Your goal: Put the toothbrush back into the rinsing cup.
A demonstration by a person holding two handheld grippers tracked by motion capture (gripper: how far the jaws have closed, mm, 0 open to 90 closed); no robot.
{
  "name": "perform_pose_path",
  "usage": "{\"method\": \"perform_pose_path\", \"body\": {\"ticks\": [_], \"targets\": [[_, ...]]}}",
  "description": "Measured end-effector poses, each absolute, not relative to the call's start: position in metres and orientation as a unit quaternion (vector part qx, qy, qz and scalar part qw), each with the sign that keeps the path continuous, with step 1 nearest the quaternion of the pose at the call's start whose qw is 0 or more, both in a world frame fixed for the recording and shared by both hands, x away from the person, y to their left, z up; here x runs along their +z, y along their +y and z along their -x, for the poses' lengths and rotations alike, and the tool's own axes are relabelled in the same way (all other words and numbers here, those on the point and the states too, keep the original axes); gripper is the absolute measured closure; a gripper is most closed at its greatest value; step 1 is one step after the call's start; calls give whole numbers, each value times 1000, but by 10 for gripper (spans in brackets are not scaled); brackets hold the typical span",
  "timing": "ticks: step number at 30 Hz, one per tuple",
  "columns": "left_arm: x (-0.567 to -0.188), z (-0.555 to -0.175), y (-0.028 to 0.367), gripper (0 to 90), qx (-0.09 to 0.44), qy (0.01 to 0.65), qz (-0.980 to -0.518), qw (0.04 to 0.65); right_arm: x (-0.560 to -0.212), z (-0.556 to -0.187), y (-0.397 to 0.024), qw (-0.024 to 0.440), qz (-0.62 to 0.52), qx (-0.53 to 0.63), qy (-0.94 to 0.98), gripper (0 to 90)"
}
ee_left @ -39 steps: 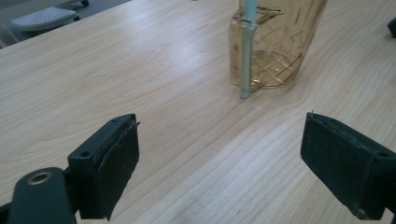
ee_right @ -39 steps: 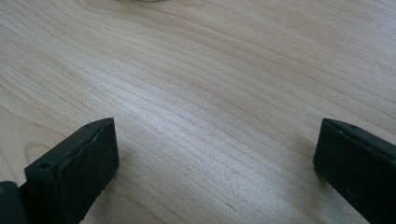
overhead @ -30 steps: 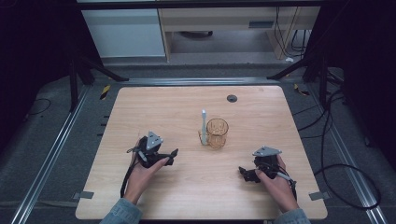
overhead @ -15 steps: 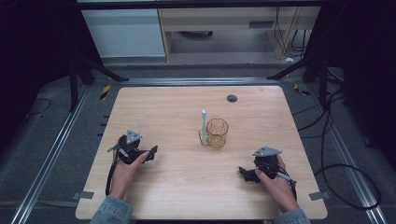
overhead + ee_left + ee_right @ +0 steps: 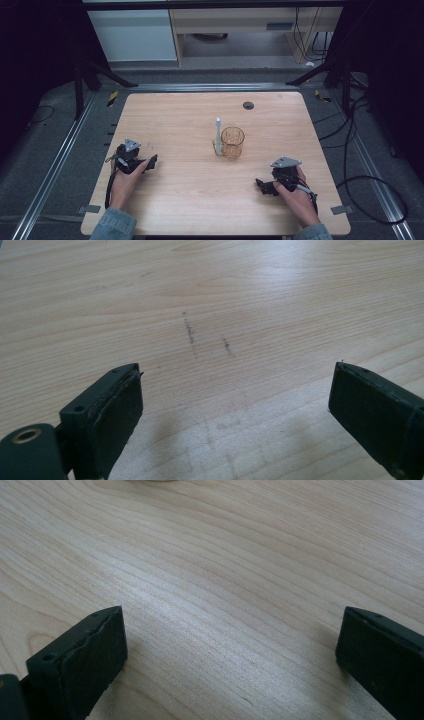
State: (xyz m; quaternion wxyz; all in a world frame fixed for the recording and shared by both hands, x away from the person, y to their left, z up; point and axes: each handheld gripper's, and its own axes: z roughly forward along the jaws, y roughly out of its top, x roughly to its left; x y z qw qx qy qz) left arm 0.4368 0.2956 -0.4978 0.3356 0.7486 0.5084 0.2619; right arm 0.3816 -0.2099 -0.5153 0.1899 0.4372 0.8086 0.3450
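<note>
Tools were held low over the wooden table (image 5: 165,115), one in each hand, with an amber glass cup (image 5: 232,142) as the landmark between them. The cup was seen standing upright near the table's middle, and a white toothbrush-like stick (image 5: 218,136) was seen upright just beside it, on its left; whether the two touched could not be told. The left tool (image 5: 149,164) was held well to the left of the cup and nearer the person, its jaws spread wide with bare wood between them. The right tool (image 5: 264,186) was held to the right of the cup, nearer the person, its jaws likewise wide apart over bare wood. A dark round grommet (image 5: 248,105) was seen beyond the cup.
</note>
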Motion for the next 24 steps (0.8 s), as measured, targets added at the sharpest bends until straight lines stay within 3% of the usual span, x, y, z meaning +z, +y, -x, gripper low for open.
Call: {"method": "perform_pose_path", "body": {"ticks": [13, 24], "targets": [[-508, -450, 299, 63, 244, 524, -751, 318, -515, -382, -210, 190, -437, 345, 809, 4], [-509, -458, 299, 0, 230, 524, -759, 310, -515, -382, -210, 190, -437, 345, 809, 4]]}}
